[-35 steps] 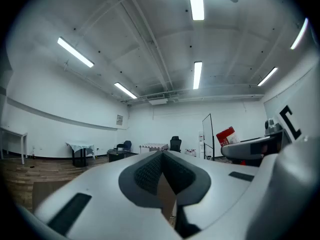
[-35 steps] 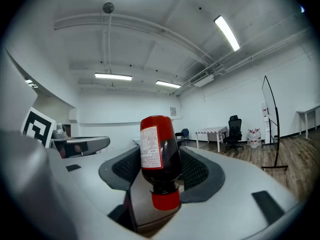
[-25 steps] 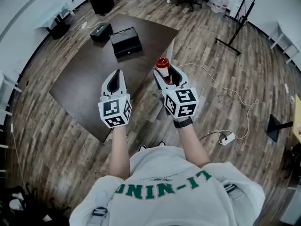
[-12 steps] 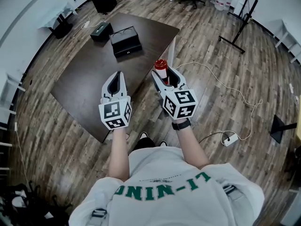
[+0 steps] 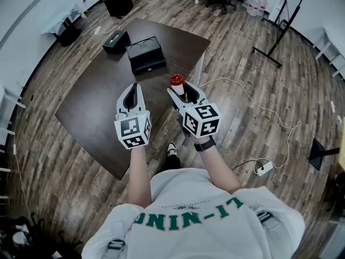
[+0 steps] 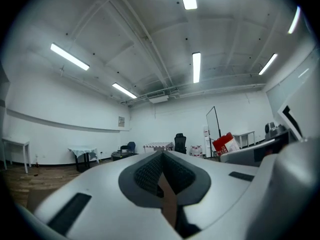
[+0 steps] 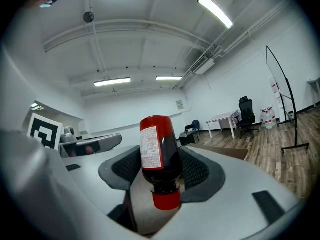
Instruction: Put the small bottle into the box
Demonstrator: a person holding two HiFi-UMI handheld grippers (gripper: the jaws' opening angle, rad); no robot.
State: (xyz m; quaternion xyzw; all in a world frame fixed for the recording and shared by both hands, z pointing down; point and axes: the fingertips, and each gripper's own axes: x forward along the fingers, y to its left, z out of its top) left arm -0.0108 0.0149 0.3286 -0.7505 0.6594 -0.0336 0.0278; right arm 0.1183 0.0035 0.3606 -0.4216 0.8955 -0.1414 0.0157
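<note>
A small dark bottle with a red cap and a white label sits between the pads of my right gripper, which is shut on it above the near right edge of the dark table. In the right gripper view the bottle points its red cap back toward the camera, between the jaws of the right gripper. The open black box stands at the table's far side, ahead of both grippers. My left gripper hovers over the table beside the right one, shut and empty, as the left gripper shows in its own view.
A second, smaller black box lies at the table's far left corner. A white cable runs over the wooden floor to a power strip at the right. A black stand rises at the far right.
Both grippers have moved forward and a little left, toward the table and the box. The bottle stays in the right gripper and now hangs over the table's near edge.
</note>
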